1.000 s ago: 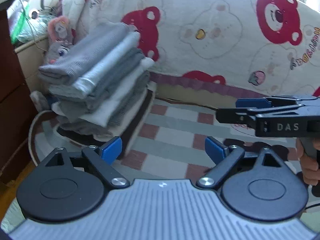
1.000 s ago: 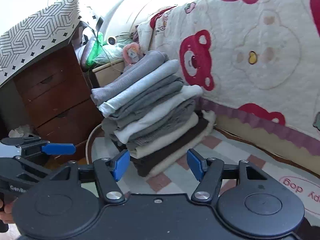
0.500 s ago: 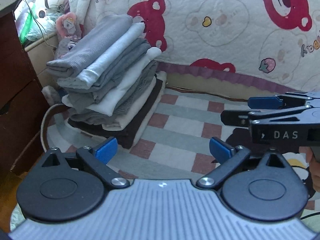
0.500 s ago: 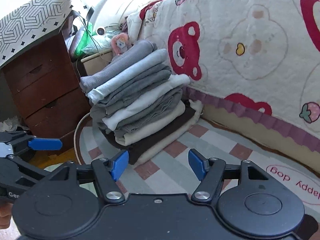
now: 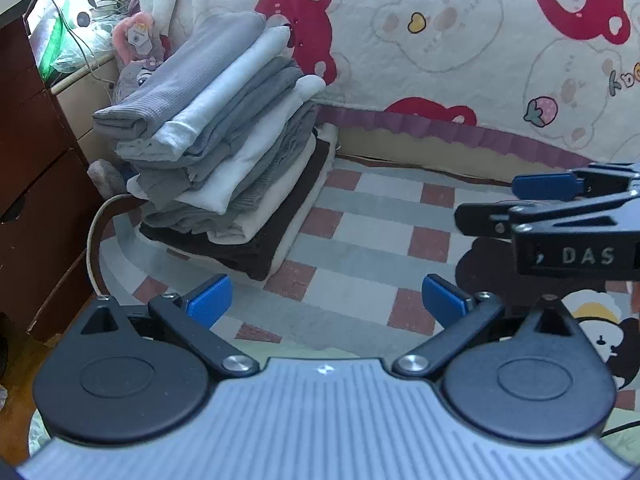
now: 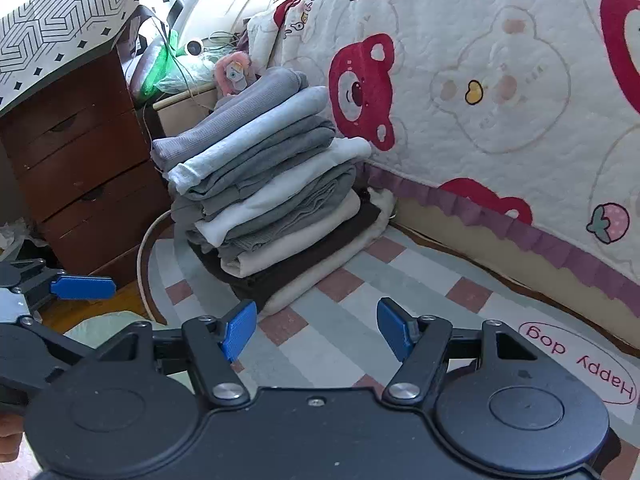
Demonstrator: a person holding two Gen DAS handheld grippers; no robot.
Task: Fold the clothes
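1. Jaws: both sets stand apart and hold nothing. Your left gripper (image 5: 326, 300) and right gripper (image 6: 316, 330) hover side by side above the rug, facing the clothes.
2. Stack of folded clothes (image 5: 224, 156): greys, whites, cream and a dark brown piece at the bottom, piled on the checked rug (image 5: 360, 240) just beside the bed. No unfolded garment shows in either view, so judge the folding as largely done or the next piece as out of sight.
3. Condition of stack: layers fan out, upper ones overhanging toward the dresser side. Likely hazard: a nudge on the top grey piece (image 6: 236, 116), or a pull on one lower layer, could slide the pile off square.
4. Bear-print quilt (image 5: 460, 48): hangs down the bed side behind the stack, touching or nearly touching it; a jaw could snag its frill.
5. Wooden dresser (image 6: 76, 168): near the stack's far side.
6. Cord (image 6: 142, 252): loops on the floor by the rug's edge; it may catch if you sweep low.
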